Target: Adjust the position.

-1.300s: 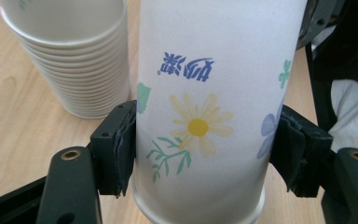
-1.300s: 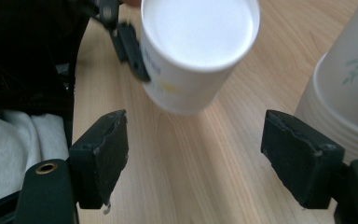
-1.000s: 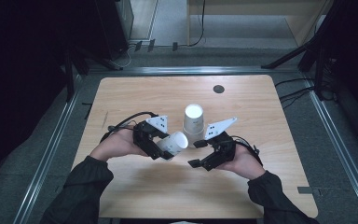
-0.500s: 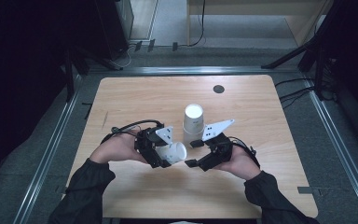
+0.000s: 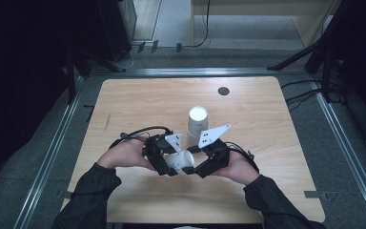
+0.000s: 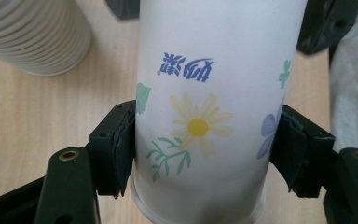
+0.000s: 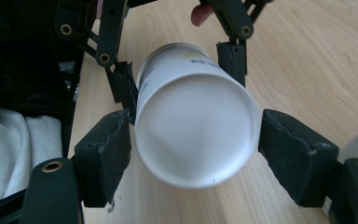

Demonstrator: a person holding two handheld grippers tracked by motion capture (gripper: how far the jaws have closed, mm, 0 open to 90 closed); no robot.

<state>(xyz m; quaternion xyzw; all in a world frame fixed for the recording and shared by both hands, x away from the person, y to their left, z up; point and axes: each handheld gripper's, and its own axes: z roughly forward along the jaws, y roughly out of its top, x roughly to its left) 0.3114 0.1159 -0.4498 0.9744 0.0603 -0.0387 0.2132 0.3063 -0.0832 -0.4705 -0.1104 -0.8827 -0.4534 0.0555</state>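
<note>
A white paper cup (image 6: 200, 93) with a flower print lies level above the table, and my left gripper (image 6: 205, 140) is shut on its sides near the rim. In the high view the cup (image 5: 182, 161) hangs between both hands near the table's front. My right gripper (image 7: 196, 135) faces the cup's closed base (image 7: 196, 107). Its jaws have just been closing, and both pads now touch the base end. Past the cup, the left gripper (image 7: 177, 70) shows in the right gripper view.
An upside-down stack of white paper cups (image 5: 198, 121) stands on the wooden table (image 5: 124, 105) just beyond the hands, also close by as cups (image 6: 32, 32) in the left gripper view. A small black disc (image 5: 223, 90) lies near the far edge.
My left hand has carried the cup to the right and slightly down. The cup's base now sits between the right gripper's jaws. The right hand has stayed put.
</note>
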